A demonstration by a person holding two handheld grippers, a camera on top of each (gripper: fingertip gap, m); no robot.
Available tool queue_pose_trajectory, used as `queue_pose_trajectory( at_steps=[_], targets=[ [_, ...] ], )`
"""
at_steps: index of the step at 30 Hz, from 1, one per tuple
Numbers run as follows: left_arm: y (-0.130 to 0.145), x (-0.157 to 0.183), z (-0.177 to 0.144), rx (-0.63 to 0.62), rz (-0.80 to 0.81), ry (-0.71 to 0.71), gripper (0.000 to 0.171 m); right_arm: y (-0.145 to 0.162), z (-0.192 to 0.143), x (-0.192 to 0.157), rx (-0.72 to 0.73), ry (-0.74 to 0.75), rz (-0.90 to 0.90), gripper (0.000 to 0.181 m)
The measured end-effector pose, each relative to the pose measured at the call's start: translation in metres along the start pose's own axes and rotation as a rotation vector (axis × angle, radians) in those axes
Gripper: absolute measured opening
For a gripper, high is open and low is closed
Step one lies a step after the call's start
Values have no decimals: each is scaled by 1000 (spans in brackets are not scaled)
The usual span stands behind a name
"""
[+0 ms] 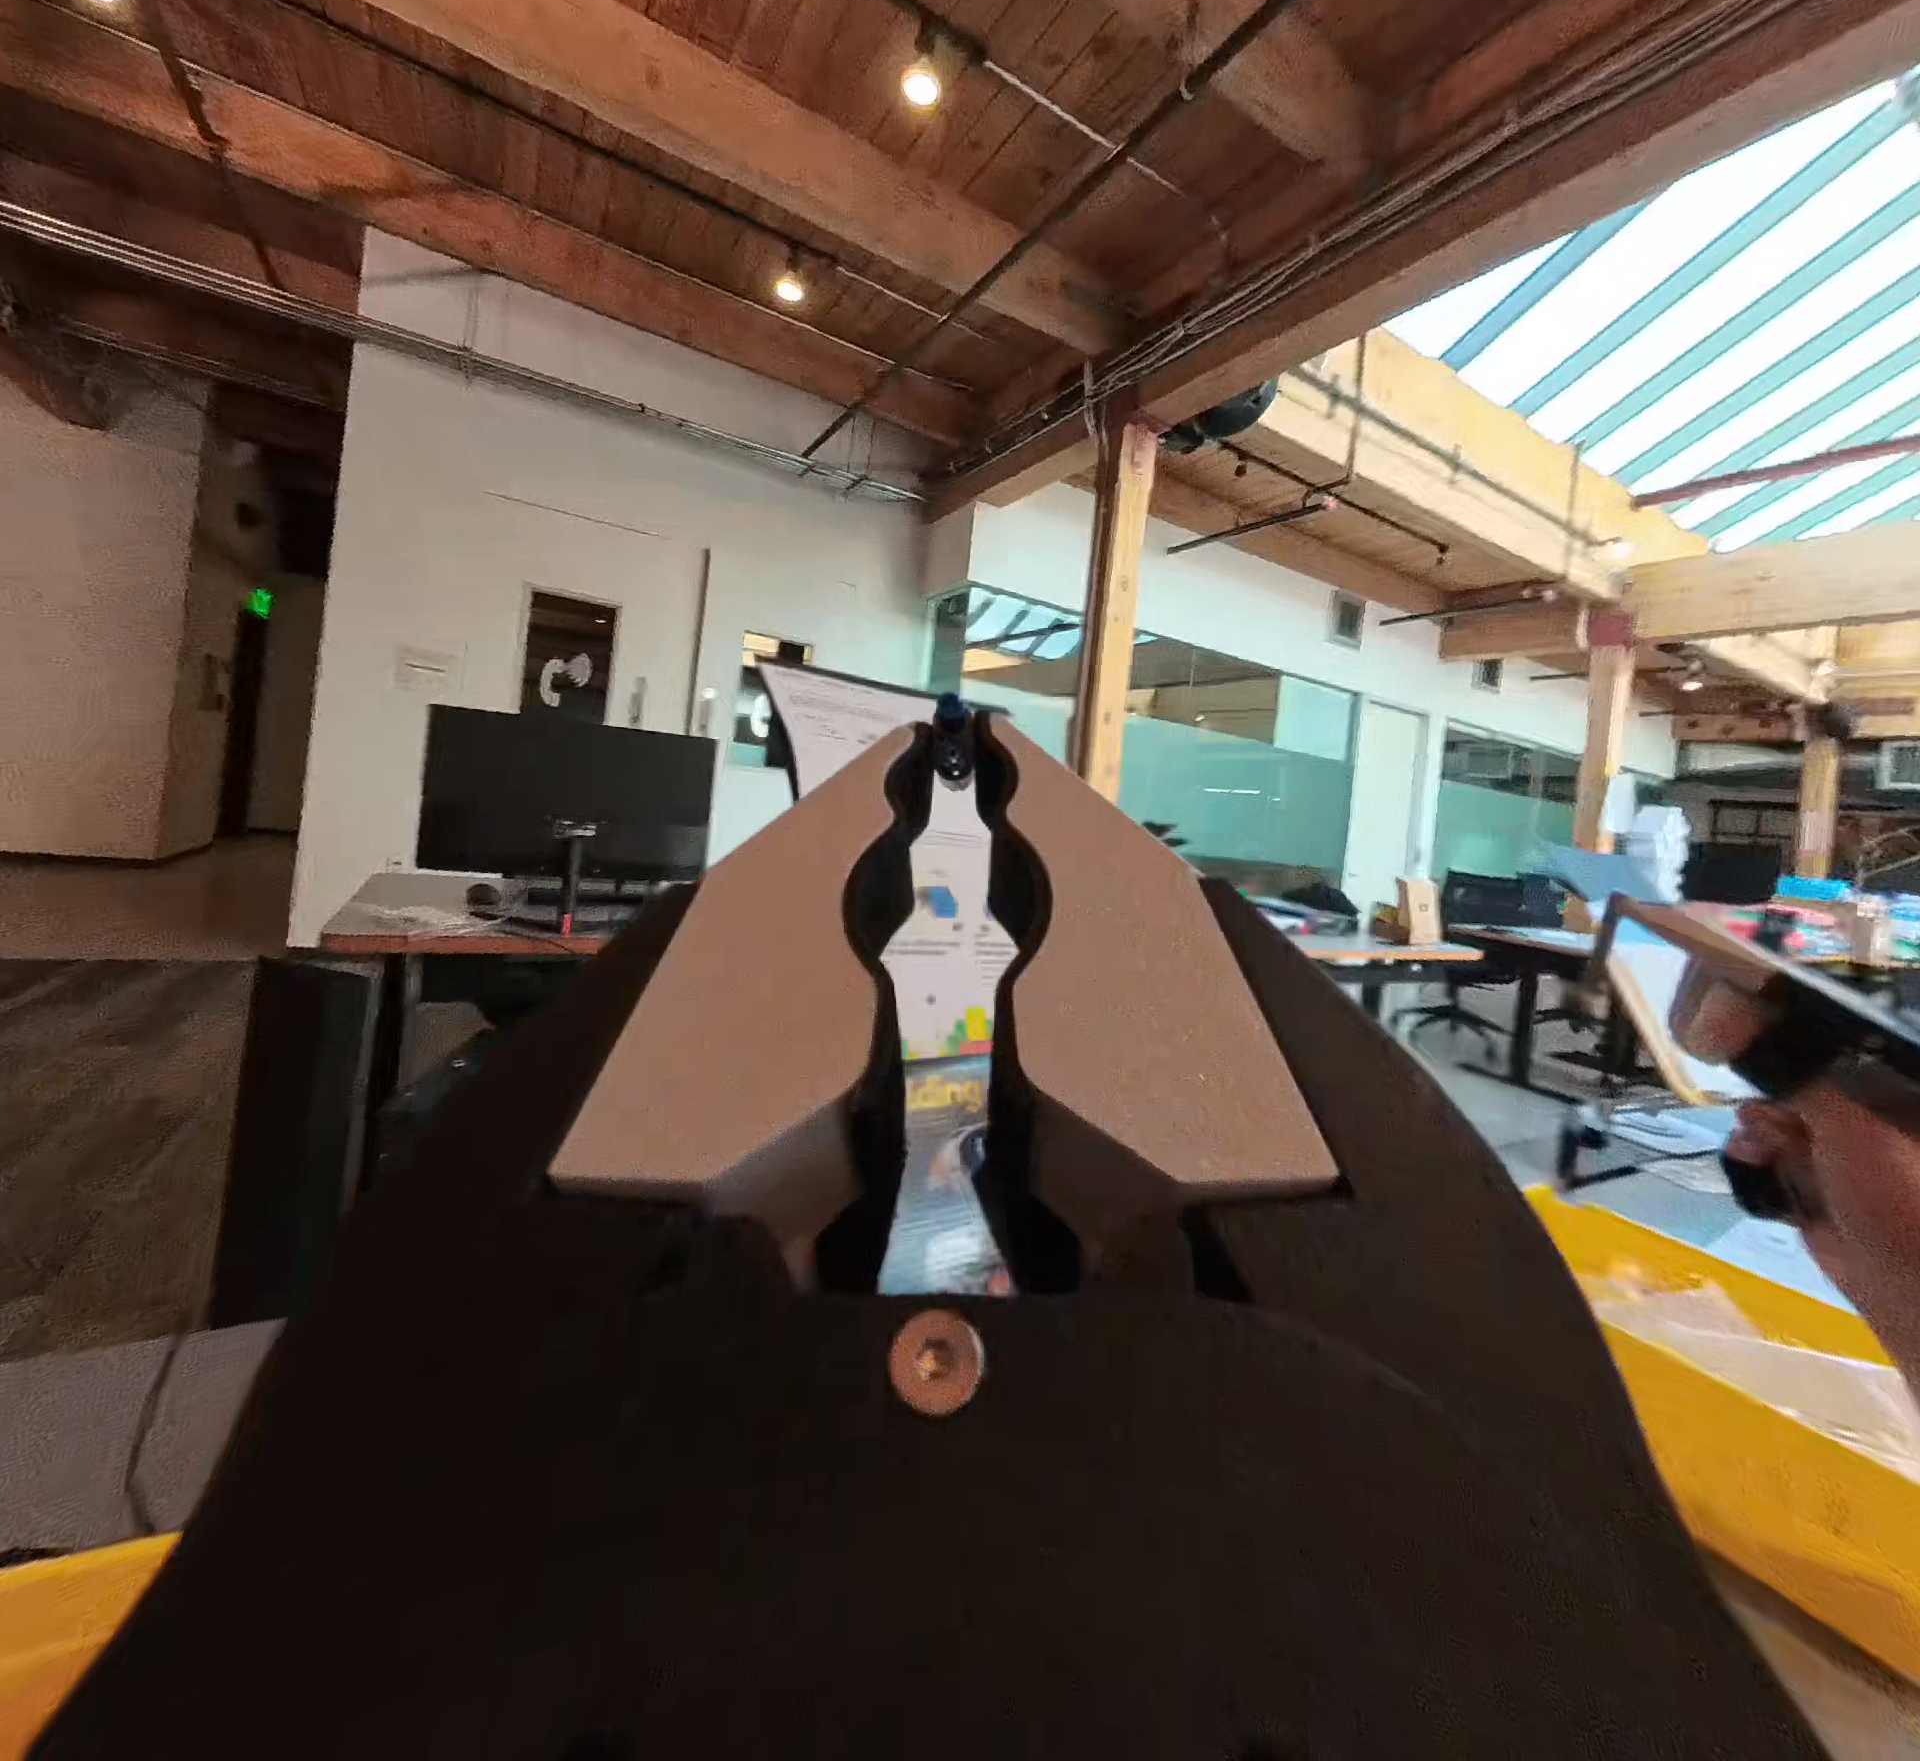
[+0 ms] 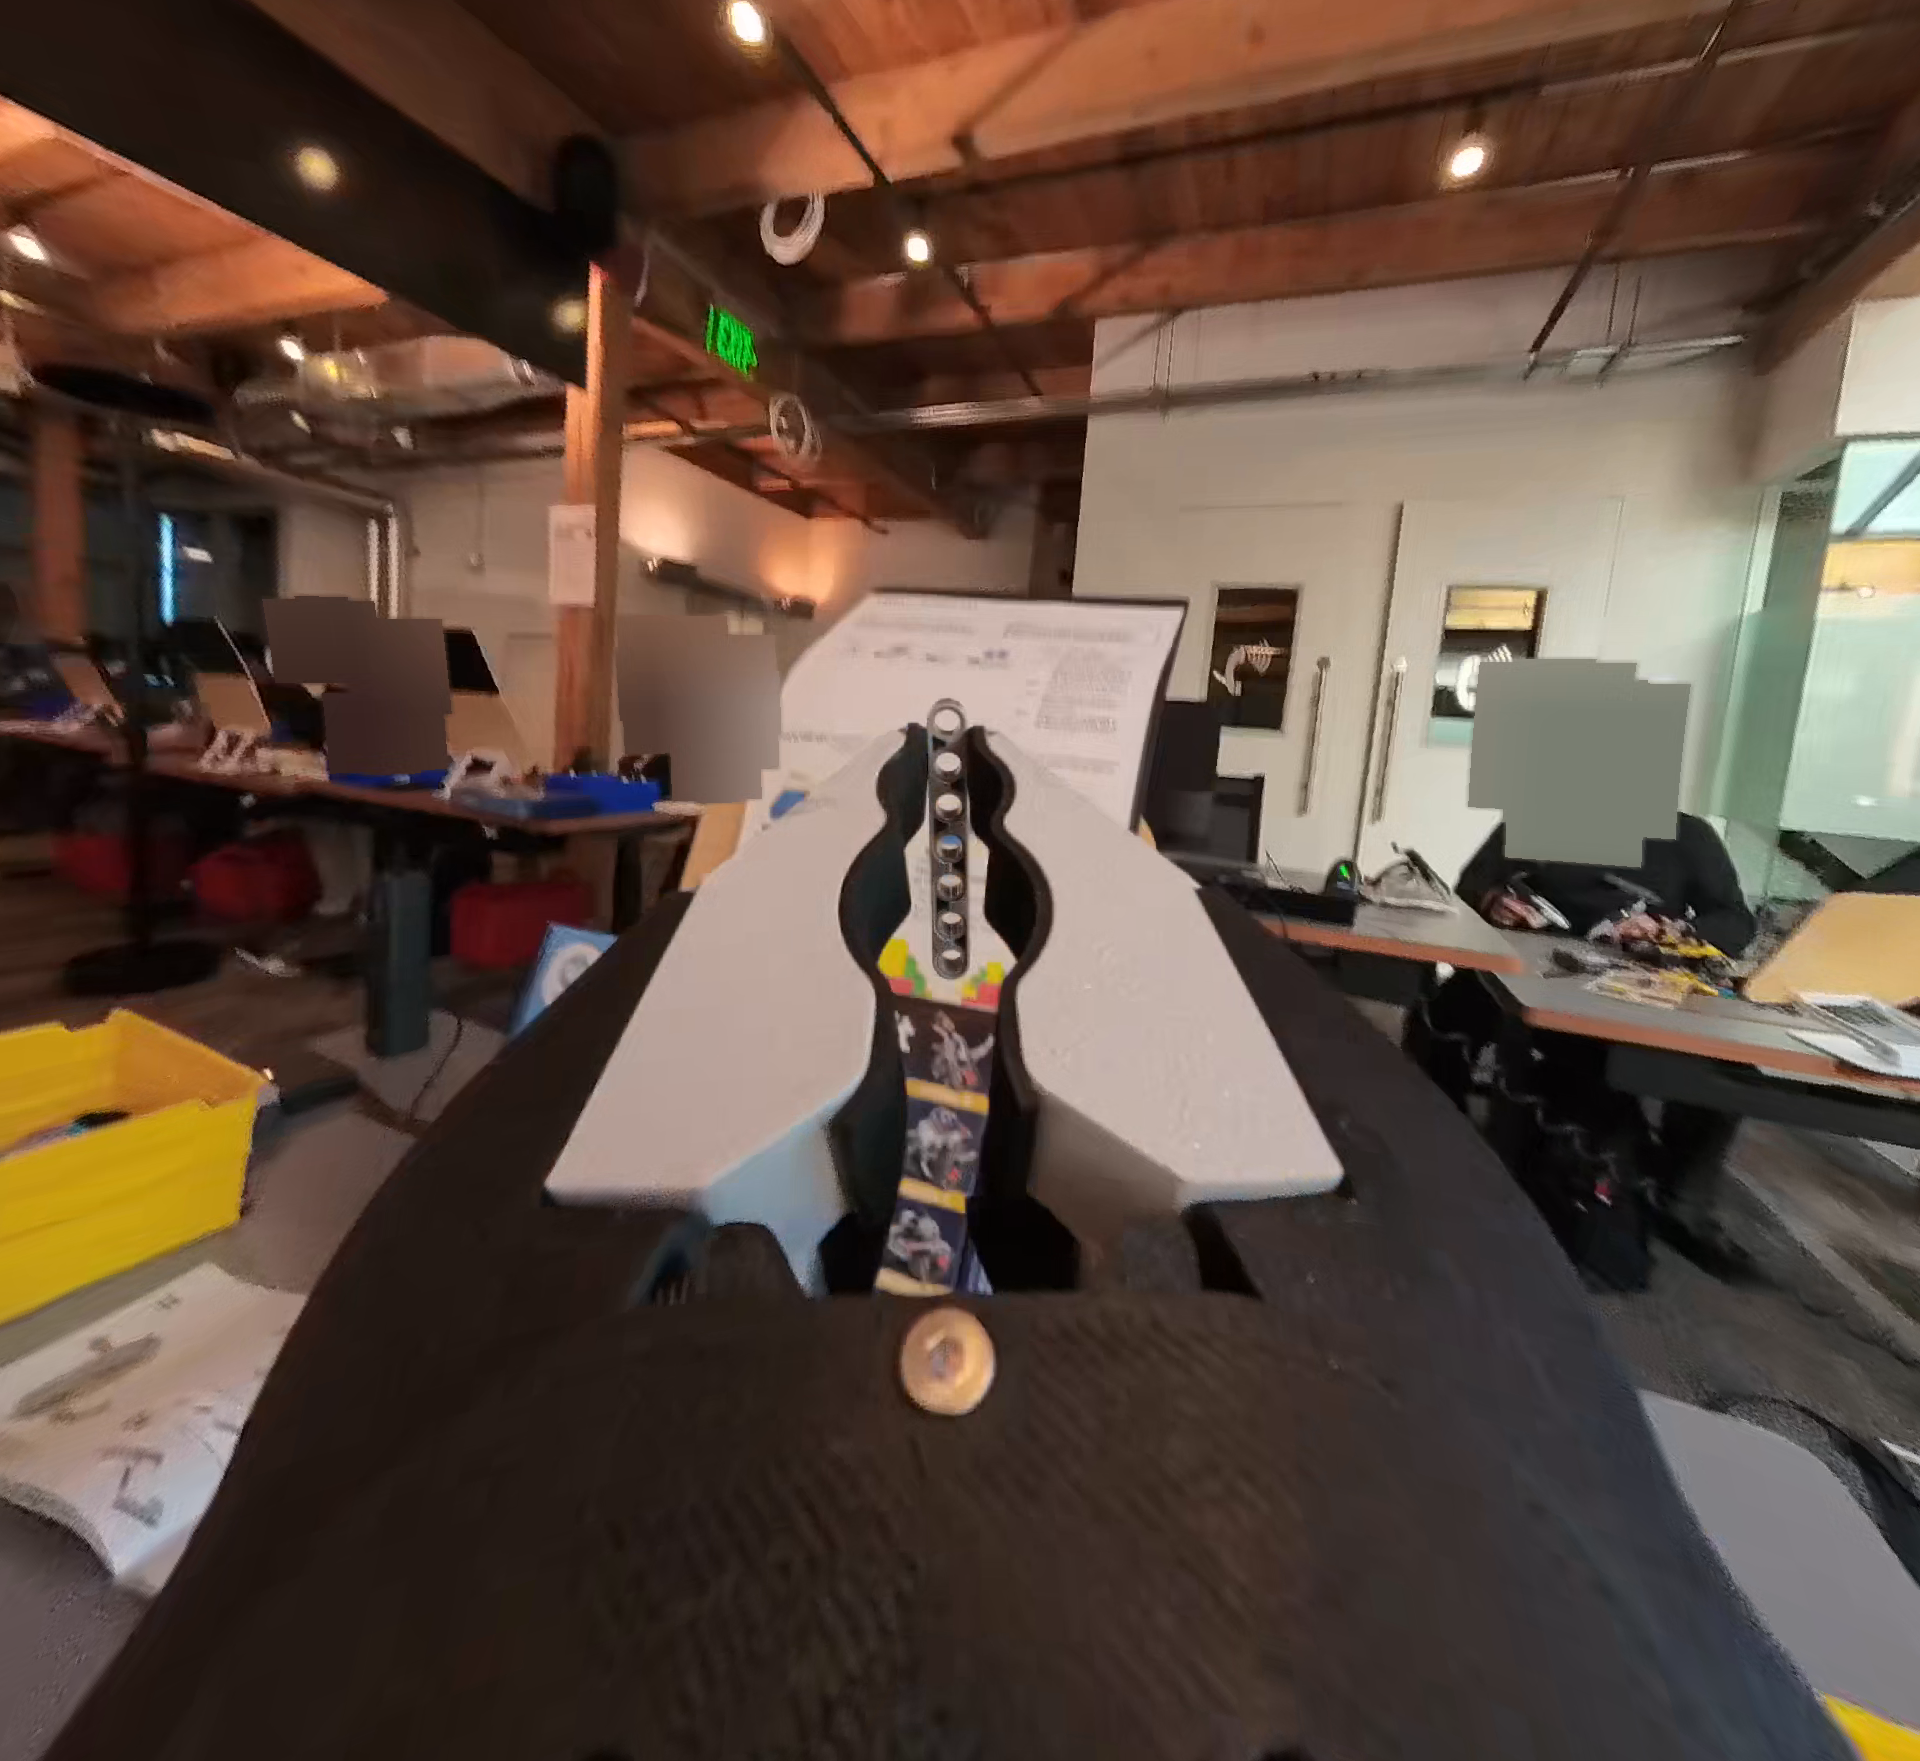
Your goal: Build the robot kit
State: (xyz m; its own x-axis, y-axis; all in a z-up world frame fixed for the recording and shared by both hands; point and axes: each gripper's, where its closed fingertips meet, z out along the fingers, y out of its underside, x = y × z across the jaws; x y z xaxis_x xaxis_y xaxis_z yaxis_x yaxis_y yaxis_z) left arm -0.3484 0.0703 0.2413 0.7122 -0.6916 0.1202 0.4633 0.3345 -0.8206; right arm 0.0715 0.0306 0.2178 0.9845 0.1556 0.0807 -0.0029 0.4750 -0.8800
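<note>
Holed beam [image 2: 948,838] between right fingers [image 2: 1091,932]

Each black claw [image 1: 951,735] [image 2: 945,724] has pale wedge fingers and one brass screw.

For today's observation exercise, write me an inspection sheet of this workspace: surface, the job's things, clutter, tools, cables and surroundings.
Surface: grey tabletop, partly hidden by the tools.
Job's things: small blue and black pin pinched at the left tool's tips; grey beam with a row of holes standing between the right tool's fingers.
Clutter: yellow bin, printed instruction sheets, propped picture booklet.
Tools: left tool shut on the pin; right tool shut on the beam.
Cables: a dark cable trails on the floor under the far desk.
Surroundings: open office, wooden ceiling, desks, monitor, seated person.
</note>
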Motion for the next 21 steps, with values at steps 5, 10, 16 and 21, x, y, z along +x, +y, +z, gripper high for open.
queue_pose_trajectory(
  at_steps=[5, 10, 16, 21],
  targets=[
    [8, -73, -21, -40, 121, -304, 5, 16, -27, 67, -13, 363, -85, 4],
    [3, -61, -18, -55, 284, -343, 5, 21, -4, 38, -108, 290, -215, 5],
    [62, -48, 13, -169, 20, -192, 5, 77, 32, -10, -92, 39, 101, 5],
    [151, 0, 45, -428, 48, -61, 6, 172, 64, -124, -297, -280, 357, 5]
  ],
)
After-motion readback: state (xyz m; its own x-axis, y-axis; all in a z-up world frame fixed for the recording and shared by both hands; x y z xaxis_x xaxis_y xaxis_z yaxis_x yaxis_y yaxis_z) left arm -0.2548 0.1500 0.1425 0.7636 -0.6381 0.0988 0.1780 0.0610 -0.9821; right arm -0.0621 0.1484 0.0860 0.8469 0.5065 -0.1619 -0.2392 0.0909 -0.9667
